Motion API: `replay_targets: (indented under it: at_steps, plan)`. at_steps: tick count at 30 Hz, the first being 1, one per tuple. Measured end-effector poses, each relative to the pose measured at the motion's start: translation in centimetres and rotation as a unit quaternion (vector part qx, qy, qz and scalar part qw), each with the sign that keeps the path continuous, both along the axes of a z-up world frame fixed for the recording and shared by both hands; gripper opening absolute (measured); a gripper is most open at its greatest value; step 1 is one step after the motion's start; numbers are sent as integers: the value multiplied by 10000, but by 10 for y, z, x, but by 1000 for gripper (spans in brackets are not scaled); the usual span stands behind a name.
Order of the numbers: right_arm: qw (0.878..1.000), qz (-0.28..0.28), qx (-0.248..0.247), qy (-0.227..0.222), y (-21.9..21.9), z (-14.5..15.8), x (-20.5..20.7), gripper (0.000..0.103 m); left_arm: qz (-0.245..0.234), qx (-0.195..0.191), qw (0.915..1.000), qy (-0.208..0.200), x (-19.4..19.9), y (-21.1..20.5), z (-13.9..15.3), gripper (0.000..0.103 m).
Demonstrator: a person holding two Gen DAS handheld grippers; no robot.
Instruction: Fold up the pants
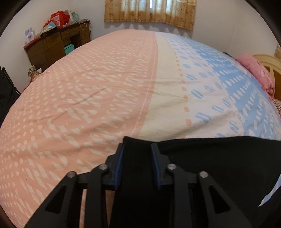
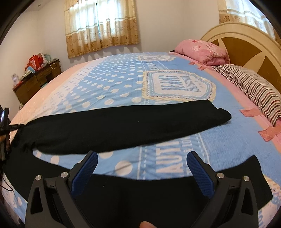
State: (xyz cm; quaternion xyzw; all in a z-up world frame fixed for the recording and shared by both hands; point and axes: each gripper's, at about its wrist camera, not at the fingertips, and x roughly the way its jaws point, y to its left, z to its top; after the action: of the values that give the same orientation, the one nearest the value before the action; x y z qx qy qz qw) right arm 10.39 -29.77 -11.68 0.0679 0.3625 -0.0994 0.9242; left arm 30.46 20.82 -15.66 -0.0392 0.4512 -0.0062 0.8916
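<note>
Close to my right hand: my right gripper [image 2: 142, 163] has its blue pads spread wide with nothing between them. It hangs just over the near black part of the pants [image 2: 123, 126].
Close to my left hand: my left gripper [image 1: 137, 154] has black cloth between its two blue pads. The pads sit close against the cloth on both sides, so I think it is pinching the cloth, but I cannot be fully sure how tight.
Where the pants are: they lie on the bed cover [image 2: 112, 82]. One long black leg runs left to right across the blue part. A second black part lies nearer to me, under my right gripper.
Long way of the pants: the leg stretches sideways, from the left edge of the bed toward the striped pillow [image 2: 252, 87] on the right.
Which hand is nearer: my left gripper is already at the left end of the cloth. In the right view I can see it there, at the far left edge. My right gripper is nearer the middle and the right end.
Next move, my guess: my right gripper must go down and forward to take cloth, so both hands can lift and fold along the long way.
Far away: a pink pillow [image 2: 202, 50], a wooden desk [image 1: 58, 45] and curtains [image 1: 149, 12].
</note>
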Motion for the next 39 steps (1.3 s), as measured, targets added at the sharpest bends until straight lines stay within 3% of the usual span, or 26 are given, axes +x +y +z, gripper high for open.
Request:
replay_targets:
  at_steps: [4,7,10,15,18,24,29,36,38,39]
  plan:
    - [9999,-35,32,101,-18,-1,12,100,38,-273,9996,-71,0,8,-1,18]
    - [9995,-196,98,241,-47,-3,24,89,17,-200,9998,-51,1,5,-2,18]
    - [9977,-460,366,352,-83,-7,36,89,32,-122,9999,-18,3,3,-4,23]
    - [9941,-851,247,630,-132,-16,60,89,-15,-143,9999,-36,3,1,-4,23]
    - [9913,-1092,317,657,-169,-20,75,89,-9,-78,9998,-160,0,-1,-2,12]
    - [9848,-1470,426,826,-229,-33,109,85,35,-157,9998,-144,2,2,-5,11]
    - [9830,-1488,479,965,-261,-39,138,81,32,74,9998,-178,1,-4,-6,11]
    - [9829,-1146,551,1331,-270,-56,166,81,49,219,9996,-165,2,-7,-6,11]
    - [9851,-939,463,1364,-265,-55,170,69,49,307,9994,-150,3,-9,-6,12]
    - [9867,-759,583,1311,-262,-53,171,49,42,342,9993,-134,3,-11,-7,12]
